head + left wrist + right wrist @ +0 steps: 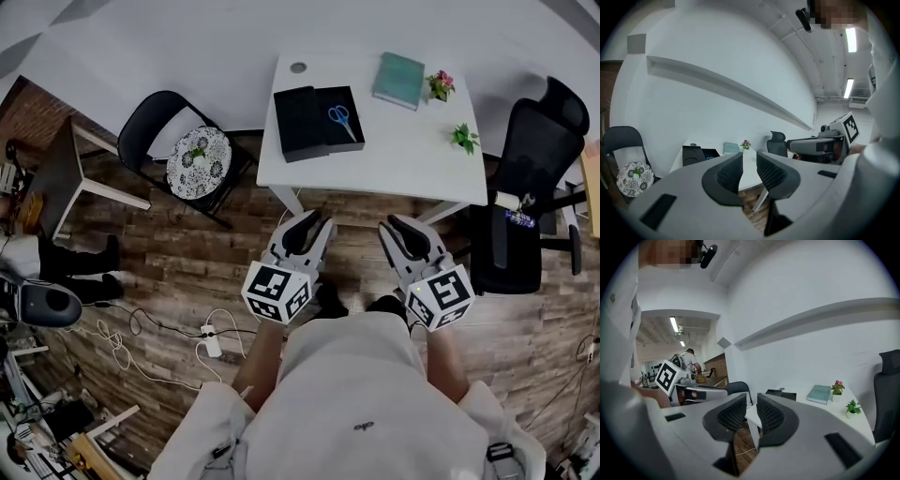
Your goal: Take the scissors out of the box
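The blue-handled scissors lie inside an open black box on the white table. The box's black lid rests against its left side. My left gripper and right gripper hang side by side over the wooden floor, short of the table's near edge, well away from the box. Each has a narrow gap between its jaws and holds nothing. In the left gripper view, the left gripper faces the table, with the box far off. In the right gripper view, the right gripper also points at the distant box.
A teal book and two small potted plants stand on the table's right half. A black office chair is at the table's right. A folding chair with a patterned cushion is at its left. Cables and a power strip lie on the floor.
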Motion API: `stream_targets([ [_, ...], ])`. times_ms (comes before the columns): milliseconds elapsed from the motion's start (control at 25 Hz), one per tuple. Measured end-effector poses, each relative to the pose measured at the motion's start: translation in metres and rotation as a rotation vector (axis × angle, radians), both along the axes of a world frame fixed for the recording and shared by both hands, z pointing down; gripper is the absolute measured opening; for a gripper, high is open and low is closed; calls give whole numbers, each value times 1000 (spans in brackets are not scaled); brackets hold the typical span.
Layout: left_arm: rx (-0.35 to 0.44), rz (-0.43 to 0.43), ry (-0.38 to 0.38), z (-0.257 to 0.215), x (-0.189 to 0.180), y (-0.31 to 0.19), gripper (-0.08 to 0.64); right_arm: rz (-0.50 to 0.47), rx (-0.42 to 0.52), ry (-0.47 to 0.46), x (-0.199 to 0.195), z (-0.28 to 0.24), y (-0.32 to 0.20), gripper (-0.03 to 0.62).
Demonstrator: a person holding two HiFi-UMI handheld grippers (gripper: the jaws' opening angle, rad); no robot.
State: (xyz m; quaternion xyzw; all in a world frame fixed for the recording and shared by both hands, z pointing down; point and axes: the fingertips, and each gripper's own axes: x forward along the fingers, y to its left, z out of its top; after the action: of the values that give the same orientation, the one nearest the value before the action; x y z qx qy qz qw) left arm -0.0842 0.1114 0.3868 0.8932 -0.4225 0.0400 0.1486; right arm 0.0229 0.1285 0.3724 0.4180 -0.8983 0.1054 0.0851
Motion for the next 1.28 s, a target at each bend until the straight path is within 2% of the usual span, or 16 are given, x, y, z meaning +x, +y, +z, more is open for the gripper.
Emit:
stream_targets([
  [280, -29, 1, 11, 11, -30, -2, 97, 13, -30, 4, -27, 8, -5, 78],
  [560, -48, 3, 12, 22, -34, -19, 97, 2, -44, 5, -35, 17, -23, 75],
  [1280, -44, -6, -20, 9, 13, -129, 97, -62, -43, -28, -7, 7, -147, 71],
])
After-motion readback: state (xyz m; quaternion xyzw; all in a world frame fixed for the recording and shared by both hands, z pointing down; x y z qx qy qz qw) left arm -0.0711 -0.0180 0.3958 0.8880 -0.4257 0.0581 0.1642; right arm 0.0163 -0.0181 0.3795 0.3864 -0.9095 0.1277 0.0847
